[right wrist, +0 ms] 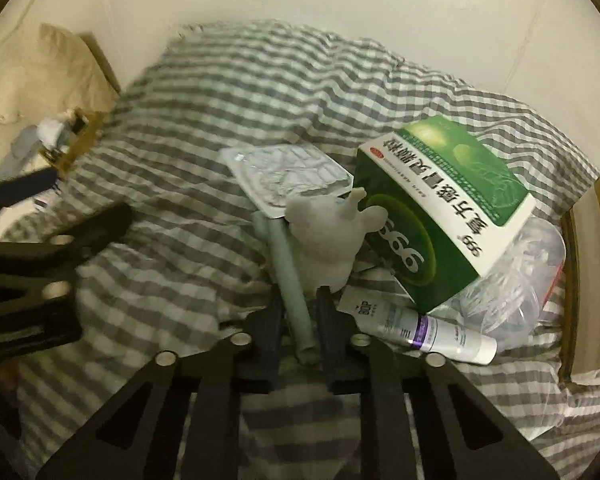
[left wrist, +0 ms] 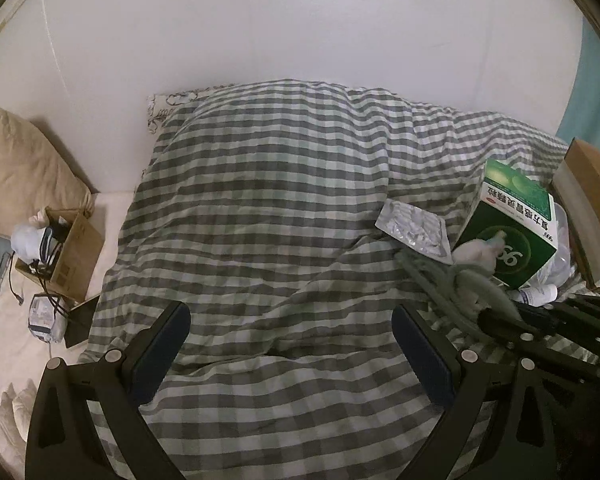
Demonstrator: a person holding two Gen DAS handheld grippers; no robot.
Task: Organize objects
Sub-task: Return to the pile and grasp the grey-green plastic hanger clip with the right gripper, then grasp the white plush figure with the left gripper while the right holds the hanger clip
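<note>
My right gripper (right wrist: 298,312) has its jaws pinched on the pale green stick of a pen with a white plush topper (right wrist: 324,236), lifted just off the checked duvet (right wrist: 180,140), right beside the green medicine box (right wrist: 440,216), the blister pack (right wrist: 288,176) and the white tube (right wrist: 432,328). My left gripper (left wrist: 290,330) hangs wide open over bare duvet, holding nothing. I judge this the pick-up step; next I need to carry the pen clear of the pile to a box, probably the cardboard box (left wrist: 74,252) far left, without snagging

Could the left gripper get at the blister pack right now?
Probably yes. The left gripper is open and holds nothing, and the blister pack lies exposed on the checked blanket, though the right gripper, shut on a pen, crowds its near edge.
</note>
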